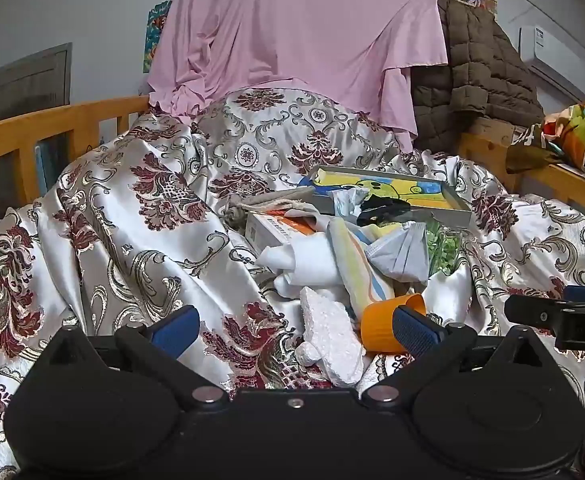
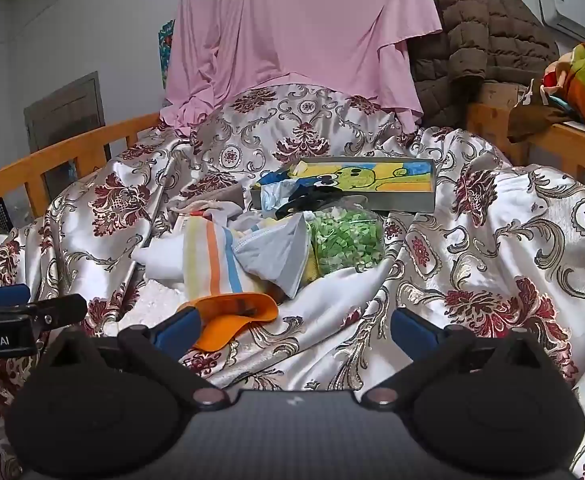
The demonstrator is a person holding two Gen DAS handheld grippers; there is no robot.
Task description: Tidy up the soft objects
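A heap of small things lies on a floral satin cover (image 1: 124, 216) (image 2: 492, 248). It holds a striped cloth (image 1: 358, 268) (image 2: 212, 258), a grey face mask (image 1: 402, 254) (image 2: 276, 258), a bag of green bits (image 2: 346, 240) (image 1: 446, 246), a white foam piece (image 1: 330, 336) and an orange cup (image 1: 384, 324) (image 2: 232, 318). Behind the heap rests a shallow grey box (image 1: 396, 194) (image 2: 356, 182) with a cartoon picture inside. My left gripper (image 1: 294, 330) is open, the foam piece between its fingers, untouched. My right gripper (image 2: 296, 330) is open over bare cover, its left finger by the cup.
A pink garment (image 1: 292, 32) (image 2: 292, 32) and a brown quilted jacket (image 1: 476, 64) (image 2: 480, 28) hang at the back. Wooden bed rails (image 1: 52, 128) (image 2: 72, 152) run along the left. Colourful clothes (image 1: 576, 140) (image 2: 576, 76) are piled on the right rail. A white-orange carton (image 1: 276, 228) lies in the heap.
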